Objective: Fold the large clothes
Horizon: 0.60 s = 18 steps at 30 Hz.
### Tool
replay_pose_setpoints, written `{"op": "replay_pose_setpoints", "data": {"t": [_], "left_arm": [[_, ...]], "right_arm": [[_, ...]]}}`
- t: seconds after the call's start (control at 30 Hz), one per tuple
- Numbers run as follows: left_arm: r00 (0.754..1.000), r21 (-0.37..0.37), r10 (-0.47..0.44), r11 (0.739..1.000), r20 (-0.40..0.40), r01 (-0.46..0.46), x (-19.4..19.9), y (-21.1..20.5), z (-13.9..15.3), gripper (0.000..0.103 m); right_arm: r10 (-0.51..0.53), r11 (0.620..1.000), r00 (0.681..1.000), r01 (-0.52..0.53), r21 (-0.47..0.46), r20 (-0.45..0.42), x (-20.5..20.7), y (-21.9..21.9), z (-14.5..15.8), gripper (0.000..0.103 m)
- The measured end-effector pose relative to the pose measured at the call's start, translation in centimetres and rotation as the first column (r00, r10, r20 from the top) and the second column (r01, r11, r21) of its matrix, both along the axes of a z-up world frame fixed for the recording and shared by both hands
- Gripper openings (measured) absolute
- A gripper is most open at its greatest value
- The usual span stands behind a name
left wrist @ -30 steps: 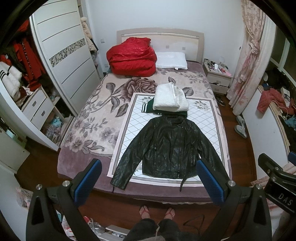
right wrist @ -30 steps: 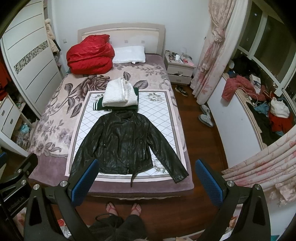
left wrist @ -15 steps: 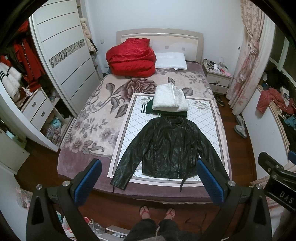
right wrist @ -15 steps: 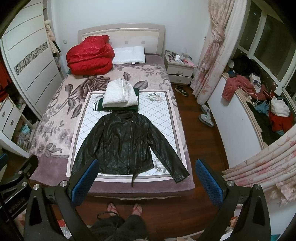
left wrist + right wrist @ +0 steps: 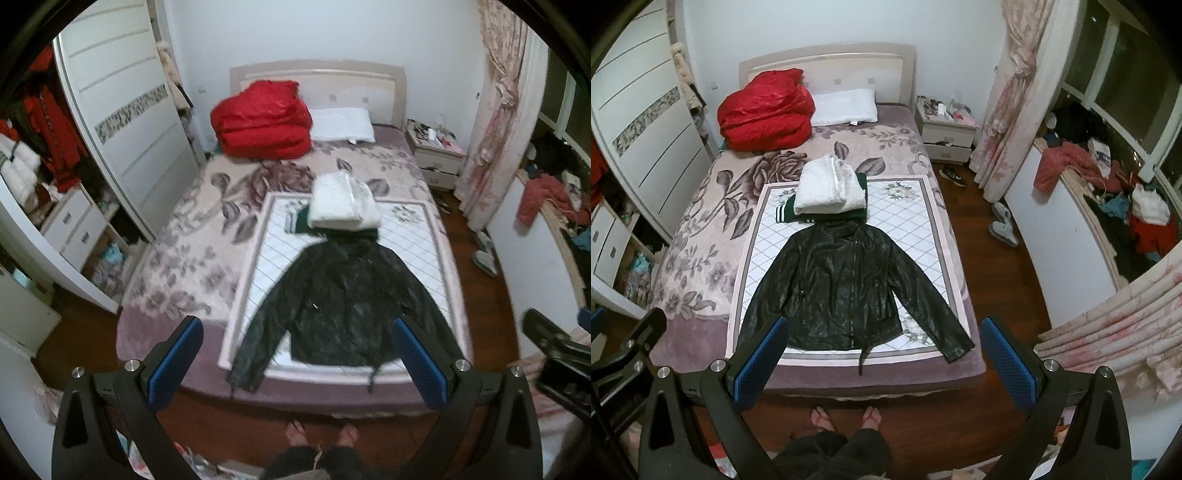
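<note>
One bed (image 5: 701, 236) fills most of what I see, a floral purple-and-cream spread over it and a pale headboard at the far wall. To the left stands a white wardrobe (image 5: 122, 122) with sliding doors, and to the right a window ledge (image 5: 1108, 206) piled with loose clothes beside pink floral curtains (image 5: 1008, 92). At the far end of the bed sit a folded red quilt (image 5: 764, 110) on the left and a white pillow (image 5: 846, 107) touching it on the right; a nightstand (image 5: 947, 136) stands just beside the bed's far right corner. A white diamond-patterned mat (image 5: 923, 229) lies over the near half of the bed. On its far edge rests a folded white garment (image 5: 827, 184) stacked on a folded green one (image 5: 786, 212). The black leather jacket (image 5: 842, 284) lies flat on the mat, front up, collar touching the green garment, both sleeves spread out and down toward the near corners, a strap hanging over the near edge of the bed. Nothing lies on top of it. I hold both tools above the floor at the foot of the bed, my feet (image 5: 846, 415) below them. The left gripper (image 5: 295, 363) has its blue-padded fingers spread wide and holds nothing; the right gripper (image 5: 882, 363) is likewise spread wide, holding nothing. The left view is somewhat blurred.
</note>
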<state>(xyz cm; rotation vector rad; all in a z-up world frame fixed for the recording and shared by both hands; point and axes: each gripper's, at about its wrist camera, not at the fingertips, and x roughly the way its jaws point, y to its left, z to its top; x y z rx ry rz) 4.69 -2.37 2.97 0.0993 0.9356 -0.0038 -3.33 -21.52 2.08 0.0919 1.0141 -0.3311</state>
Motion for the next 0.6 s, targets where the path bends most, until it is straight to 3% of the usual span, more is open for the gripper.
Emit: {"op": "replay_pose_setpoints", "data": {"t": [0.13,0.2,0.33,0.37,0.47,0.6], "left_arm": [[0.998,0.064,-0.011,0.998,0.055,0.007,4.6,-0.5,-3.5,0.103],[0.998,0.077,-0.023,0.997,0.051,0.019,6.0,-0.3,-6.3,0.103],[0.999,0.106,-0.051,0.993,-0.001,0.051,9.3,-0.9,-13.5,0.103],[0.998,0.119,-0.058,0.991,-0.014,0.059,9.7,-1.0,-15.5,0.103],[0.995,0.151,-0.072,0.985,-0.071,0.082,11.7,-2.5,-21.1,0.103],[0.982,0.175,-0.064,0.98,-0.18,0.096,14.1,-4.5,-29.3,0.103]], "right_arm": [[-0.086,0.988,0.996,0.089,0.125,-0.035,3.1,-2.2,-6.0,0.103],[-0.162,0.963,0.983,0.176,0.204,-0.08,4.0,-4.1,-10.5,0.102],[-0.304,0.896,0.938,0.34,0.287,-0.165,4.6,-8.8,-20.6,0.067],[-0.329,0.878,0.927,0.371,0.302,-0.182,4.3,-9.9,-22.9,0.067],[-0.408,0.8,0.881,0.471,0.371,-0.238,3.7,-13.9,-31.6,0.067],[-0.519,0.639,0.788,0.615,0.463,-0.331,2.8,-20.1,-44.7,0.071]]}}
